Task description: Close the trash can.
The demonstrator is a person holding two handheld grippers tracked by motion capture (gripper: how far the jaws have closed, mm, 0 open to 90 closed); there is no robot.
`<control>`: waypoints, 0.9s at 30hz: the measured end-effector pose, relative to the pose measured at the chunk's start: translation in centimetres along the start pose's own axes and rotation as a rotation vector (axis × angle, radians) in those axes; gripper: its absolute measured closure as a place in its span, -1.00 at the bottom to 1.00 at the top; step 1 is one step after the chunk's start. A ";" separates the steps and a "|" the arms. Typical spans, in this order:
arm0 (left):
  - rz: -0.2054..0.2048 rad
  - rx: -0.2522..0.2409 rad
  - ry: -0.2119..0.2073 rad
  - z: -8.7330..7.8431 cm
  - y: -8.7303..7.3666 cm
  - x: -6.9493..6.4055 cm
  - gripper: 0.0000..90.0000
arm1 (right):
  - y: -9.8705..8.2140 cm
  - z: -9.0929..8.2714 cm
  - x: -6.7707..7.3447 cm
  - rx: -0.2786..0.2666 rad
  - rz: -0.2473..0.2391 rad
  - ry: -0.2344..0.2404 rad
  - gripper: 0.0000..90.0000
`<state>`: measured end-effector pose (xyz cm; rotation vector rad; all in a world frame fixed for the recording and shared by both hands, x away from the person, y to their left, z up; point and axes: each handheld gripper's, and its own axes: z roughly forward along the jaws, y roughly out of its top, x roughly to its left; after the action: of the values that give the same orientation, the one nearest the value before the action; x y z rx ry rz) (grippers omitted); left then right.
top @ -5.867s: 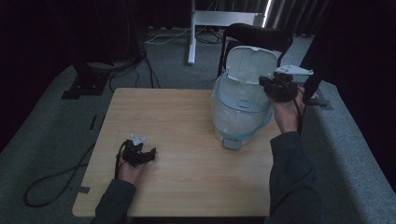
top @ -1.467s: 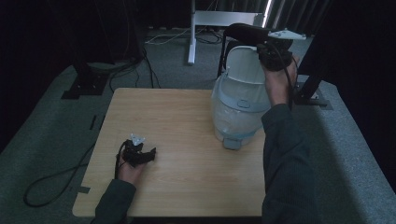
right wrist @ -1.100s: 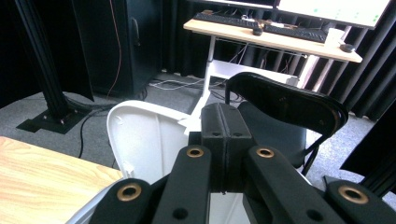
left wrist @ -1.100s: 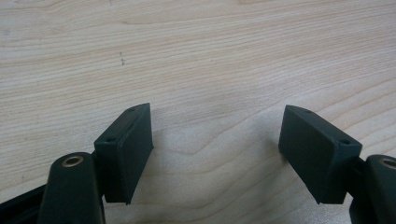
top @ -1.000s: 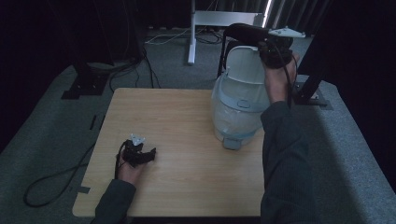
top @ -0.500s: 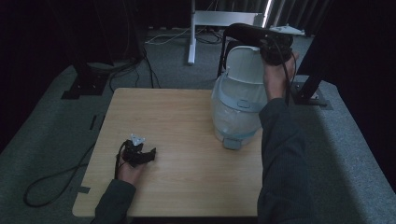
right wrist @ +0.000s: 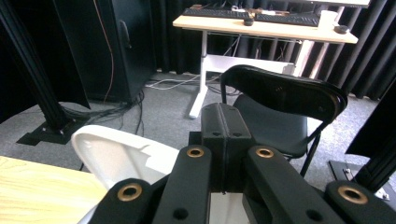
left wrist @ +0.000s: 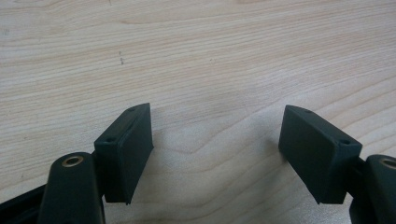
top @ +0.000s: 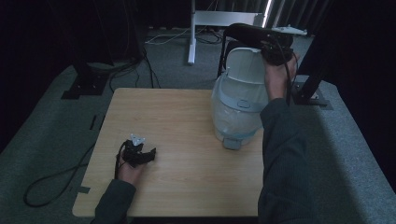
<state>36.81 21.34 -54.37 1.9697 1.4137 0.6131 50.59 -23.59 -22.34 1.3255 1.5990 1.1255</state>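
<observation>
One wooden table (top: pixel 187 140). Two grippers, one bin, one chair behind the table.

Left side: left gripper (top: pixel 138 154) rests on the table near the front left, held in one hand (top: pixel 128 170). In the left gripper view its two jaws stand wide apart over bare wood grain, nothing between them. One black cable (top: pixel 56 179) trails from it over the table edge down to the grey carpet.

Centre-right: one white bin (top: pixel 238 105) stands on the table near the right edge, one lid (top: pixel 247 65) raised upright at its back. Pale grey trim around the opening, one pedal-like tab at the front bottom.

Right side: right gripper (top: pixel 275 49) is up at the top edge of the raised lid, arm in a dark sleeve (top: pixel 280 154) reaching up along the bin's right side. In the right gripper view its two jaws are pressed together, pads meeting, nothing visibly clamped between them; the white lid (right wrist: pixel 121 154) sits just below and left of them. Cannot tell whether the gripper touches the lid.

Behind: one black chair (right wrist: pixel 280 107) just past the bin, one desk (right wrist: pixel 261 23) farther back with two keyboards on it.
</observation>
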 end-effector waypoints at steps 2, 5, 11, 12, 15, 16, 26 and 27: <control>-0.001 0.000 0.000 0.0 0.0 0.0 -0.42 | -0.1 0.2 -0.1 0.006 0.007 -0.004 1.00; -0.001 0.000 0.000 0.0 0.0 0.0 -0.42 | -0.2 0.3 0.1 0.017 0.007 -0.001 1.00; -0.001 -0.001 0.000 0.0 0.0 0.0 -0.42 | -0.4 -0.2 1.1 0.012 -0.022 0.020 1.00; -0.001 -0.001 0.000 0.0 0.0 0.0 -0.42 | -0.5 -0.2 1.2 0.013 -0.028 0.024 1.00; -0.001 -0.001 0.000 0.0 0.0 0.0 -0.42 | -0.6 -0.5 1.5 0.011 -0.037 0.035 1.00; -0.001 -0.002 0.000 0.0 0.0 0.0 -0.42 | -0.6 -0.6 1.6 0.011 -0.040 0.039 1.00; 0.000 -0.002 0.001 0.0 0.0 0.0 -0.42 | -1.8 -1.9 2.5 0.013 -0.084 0.074 1.00; 0.000 -0.002 0.001 0.0 0.0 0.0 -0.42 | -1.9 -2.0 2.6 0.017 -0.085 0.077 1.00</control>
<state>36.82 21.34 -54.39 1.9687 1.4130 0.6151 47.66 -21.53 -23.52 1.2262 1.7078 1.1262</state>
